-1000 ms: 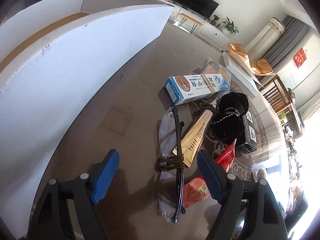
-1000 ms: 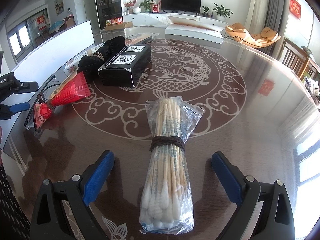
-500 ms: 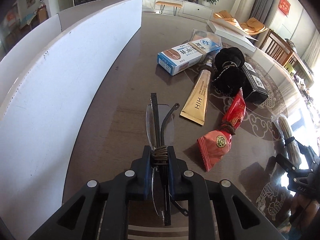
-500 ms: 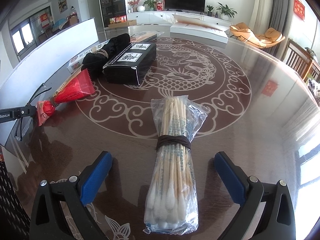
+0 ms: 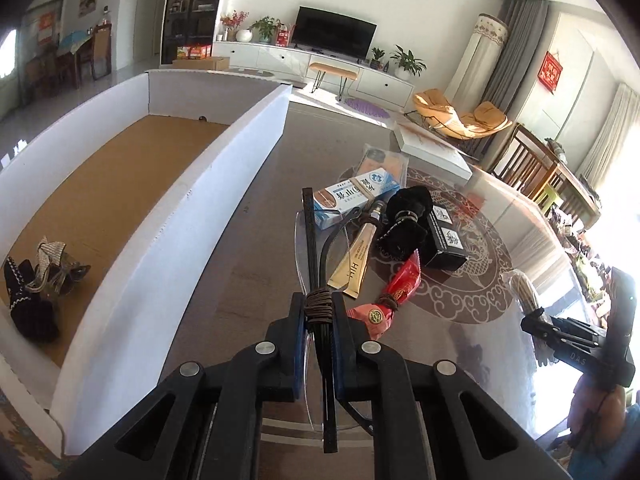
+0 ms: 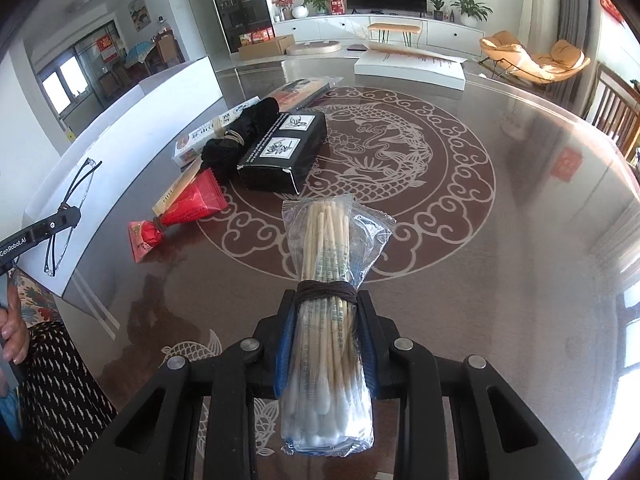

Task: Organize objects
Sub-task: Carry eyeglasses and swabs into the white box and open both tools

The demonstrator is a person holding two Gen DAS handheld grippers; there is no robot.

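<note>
Left tongs [image 5: 319, 312]: black frame, blue pads, jaws clamped tight on cord-wrapped middle of folded clear-lens glasses with black arms [image 5: 316, 264], pointing steeply down, raised off desk. Right tongs [image 6: 326, 312]: same build, jaws closed on clear bag of cotton swabs bound with dark cord [image 6: 326, 344], angled down, bag lifted. Person's bare fingers [image 6: 14, 336] visible at left edge, wrapped on left handle.

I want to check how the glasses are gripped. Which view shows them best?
The left wrist view: the glasses fill its centre, bound with brown cord and clamped in the left hand-held gripper. In the right wrist view they appear small at the left edge.
</note>
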